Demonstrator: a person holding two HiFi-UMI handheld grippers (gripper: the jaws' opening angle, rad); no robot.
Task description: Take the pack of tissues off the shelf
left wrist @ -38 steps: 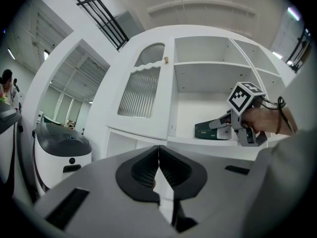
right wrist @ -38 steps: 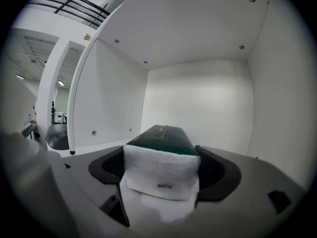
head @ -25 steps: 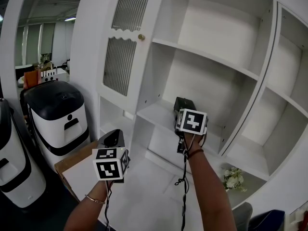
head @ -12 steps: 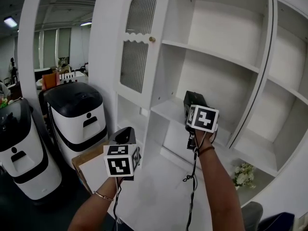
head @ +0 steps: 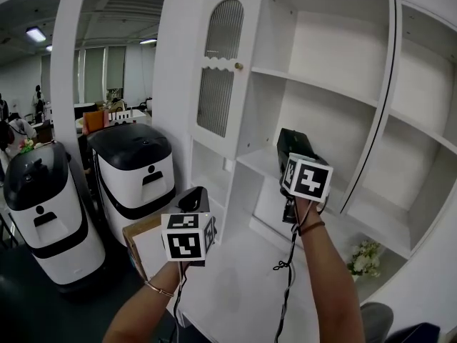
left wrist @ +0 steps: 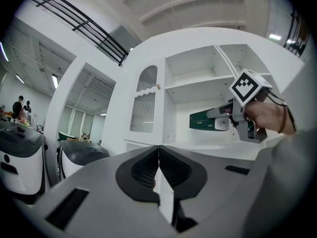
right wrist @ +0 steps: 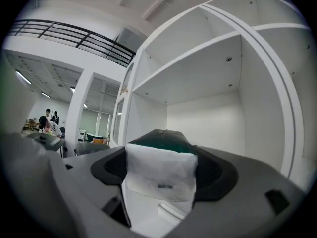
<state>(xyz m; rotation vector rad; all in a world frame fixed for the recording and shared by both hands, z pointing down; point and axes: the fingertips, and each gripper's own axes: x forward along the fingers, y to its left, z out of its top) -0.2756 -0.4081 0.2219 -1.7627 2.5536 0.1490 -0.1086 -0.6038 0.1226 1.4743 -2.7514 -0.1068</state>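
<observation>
So, right gripper [right wrist: 160, 169] clamped on pack of tissues [left wrist: 200, 120], white end facing its camera, green body sticking out past pads. Pack in air at front of shelf unit [head: 343, 56] open bay, above lower board, not resting on it. Left gripper [left wrist: 158, 170] lower, out front of shelf unit, jaws pressed together, nothing between.

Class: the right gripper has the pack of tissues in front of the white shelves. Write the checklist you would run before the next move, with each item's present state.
1. Pack of tissues clamped between the right gripper jaws: ok.
2. Pack off the shelf board, gap showing beneath it: ok.
3. Left gripper shut, empty, apart from the pack: ok.
4. Cable hangs loose beside the forearm, not caught on the shelves: ok.
5. Grip firm enough to carry the pack away: cannot tell.
</observation>
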